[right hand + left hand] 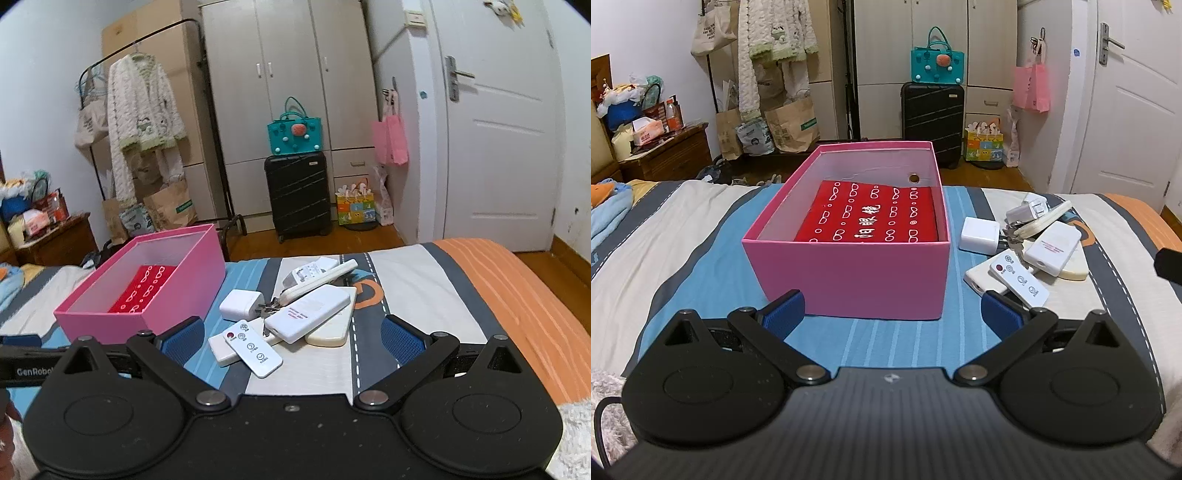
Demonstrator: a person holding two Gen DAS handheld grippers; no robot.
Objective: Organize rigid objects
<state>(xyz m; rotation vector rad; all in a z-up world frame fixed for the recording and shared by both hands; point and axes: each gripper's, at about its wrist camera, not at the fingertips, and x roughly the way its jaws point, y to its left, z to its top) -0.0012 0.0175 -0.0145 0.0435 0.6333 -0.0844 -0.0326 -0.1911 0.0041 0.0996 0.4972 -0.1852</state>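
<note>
A pink box point(849, 273) stands open on the bed with a red glasses case point(871, 218) inside; it also shows in the right wrist view point(155, 291). To its right lies a pile of white items: a small remote point(253, 349), a larger white remote point(308, 317), a square charger point(241, 304), a plug adapter point(308, 273), keys point(269, 308). My left gripper point(892, 314) is open and empty, just before the box's near wall. My right gripper point(291, 339) is open and empty, just short of the pile.
The striped bedspread point(424, 291) ends at the far edge. Beyond it are a black suitcase point(299, 195), a clothes rack point(140, 129), wardrobe and door point(506, 147). A wooden nightstand point(665, 155) stands far left.
</note>
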